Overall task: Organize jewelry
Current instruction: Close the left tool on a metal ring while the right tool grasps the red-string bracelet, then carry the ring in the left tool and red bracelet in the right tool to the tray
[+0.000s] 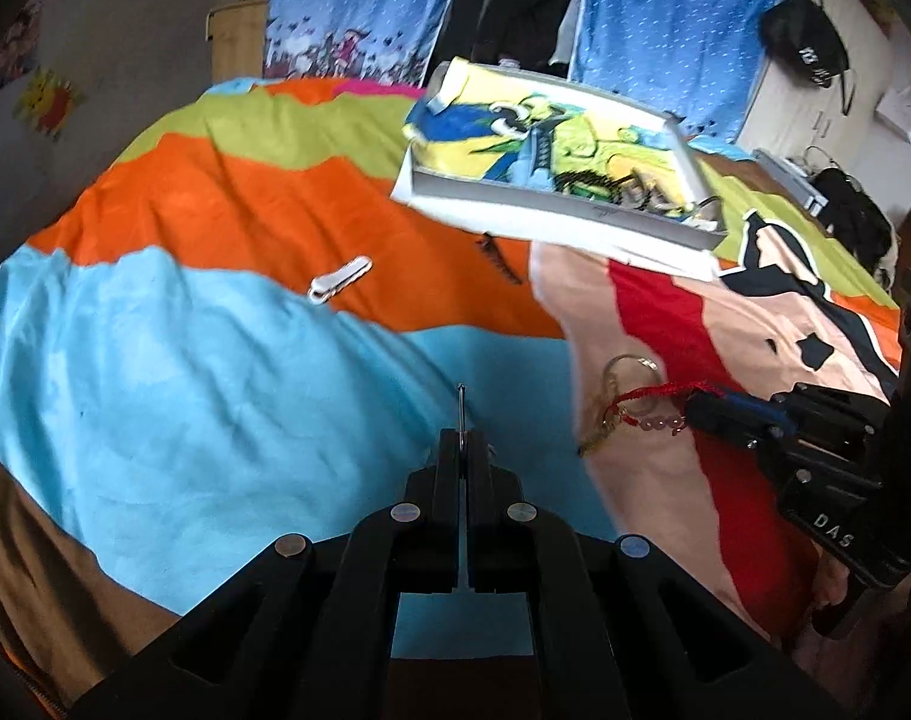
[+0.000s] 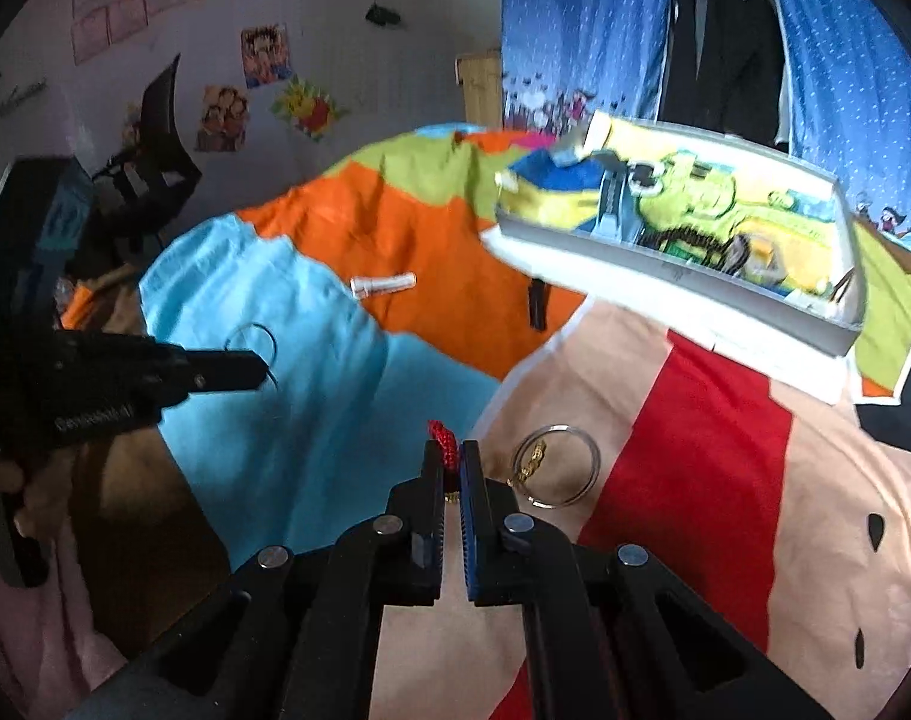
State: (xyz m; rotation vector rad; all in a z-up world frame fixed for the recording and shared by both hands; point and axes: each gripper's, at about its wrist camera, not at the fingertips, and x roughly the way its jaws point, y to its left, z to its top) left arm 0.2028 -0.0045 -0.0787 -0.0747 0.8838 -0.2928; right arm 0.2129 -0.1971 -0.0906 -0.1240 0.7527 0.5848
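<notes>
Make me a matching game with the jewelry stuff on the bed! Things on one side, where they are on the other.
Things:
1. red string bracelet
2. thin wire hoop
3. white clip
4. silver ring

Places:
A. lying on the orange stripe
B. pinched in the right gripper
C. lying loose on the peach patch
D. pinched in the left gripper

Pairs: 1-B, 2-D, 3-A, 4-C

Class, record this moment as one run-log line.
left gripper: shut on thin hoop | right gripper: shut on red cord bracelet | tray: on bedspread
</notes>
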